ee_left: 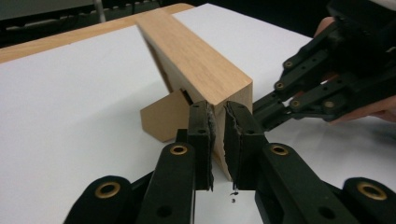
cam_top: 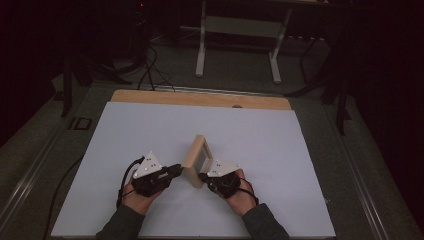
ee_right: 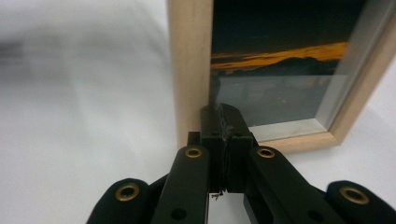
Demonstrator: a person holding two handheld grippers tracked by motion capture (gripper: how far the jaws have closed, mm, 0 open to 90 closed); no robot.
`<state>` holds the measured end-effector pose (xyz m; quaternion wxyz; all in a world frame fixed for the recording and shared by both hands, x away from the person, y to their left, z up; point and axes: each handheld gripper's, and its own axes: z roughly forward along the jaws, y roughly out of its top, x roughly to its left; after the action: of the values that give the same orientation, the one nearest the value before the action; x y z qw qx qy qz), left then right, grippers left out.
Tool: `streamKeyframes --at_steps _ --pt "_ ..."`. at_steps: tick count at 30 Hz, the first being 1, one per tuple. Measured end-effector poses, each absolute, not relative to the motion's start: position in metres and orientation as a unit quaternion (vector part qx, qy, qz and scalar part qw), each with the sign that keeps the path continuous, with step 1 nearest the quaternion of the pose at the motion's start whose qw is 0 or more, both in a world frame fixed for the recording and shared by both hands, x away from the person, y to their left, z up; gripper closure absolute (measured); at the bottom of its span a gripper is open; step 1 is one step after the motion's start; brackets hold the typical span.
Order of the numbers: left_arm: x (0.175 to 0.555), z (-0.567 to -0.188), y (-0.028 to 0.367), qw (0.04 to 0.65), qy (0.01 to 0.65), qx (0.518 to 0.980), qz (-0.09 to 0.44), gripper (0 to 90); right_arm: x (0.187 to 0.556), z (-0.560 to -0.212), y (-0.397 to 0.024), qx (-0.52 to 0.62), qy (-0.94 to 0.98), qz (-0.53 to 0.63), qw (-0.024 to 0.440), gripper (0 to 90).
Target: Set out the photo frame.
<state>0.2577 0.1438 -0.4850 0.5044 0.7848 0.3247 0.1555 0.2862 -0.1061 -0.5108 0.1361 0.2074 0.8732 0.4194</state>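
Here, wooden picture frame (cam_top: 196, 159) upright on white table (cam_top: 125, 135) — both tongs at its near edge

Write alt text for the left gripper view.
A light wooden picture frame stands on a white table sheet, seen from behind with its cardboard easel stand folded out. The left gripper has its black jaws nearly closed at the frame's near corner, while the right gripper reaches in opposite.
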Motion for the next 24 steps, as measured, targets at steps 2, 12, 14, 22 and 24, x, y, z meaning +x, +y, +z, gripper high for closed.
streamKeyframes --at_steps 2,12,14,22,24 --pt "0.26 -0.486 0.144 0.501 0.325 0.787 0.154 83.3 0.285 -0.511 -0.104 0.202 0.875 0.417 0.137 89.0" --pt "0.265 -0.488 0.146 0.502 0.334 0.783 0.154 80.6 0.285 -0.512 -0.096 0.196 0.878 0.417 0.131 87.1" --pt "0.266 -0.489 0.147 0.503 0.338 0.78 0.154 78.6 0.285 -0.512 -0.093 0.193 0.878 0.418 0.13 86.8" --pt "0.27 -0.49 0.149 0.513 0.343 0.774 0.142 61.2 0.287 -0.512 -0.088 0.194 0.878 0.418 0.127 85.6" --pt "0.272 -0.491 0.148 0.514 0.349 0.771 0.139 58.7 0.288 -0.513 -0.088 0.195 0.879 0.416 0.126 85.2"
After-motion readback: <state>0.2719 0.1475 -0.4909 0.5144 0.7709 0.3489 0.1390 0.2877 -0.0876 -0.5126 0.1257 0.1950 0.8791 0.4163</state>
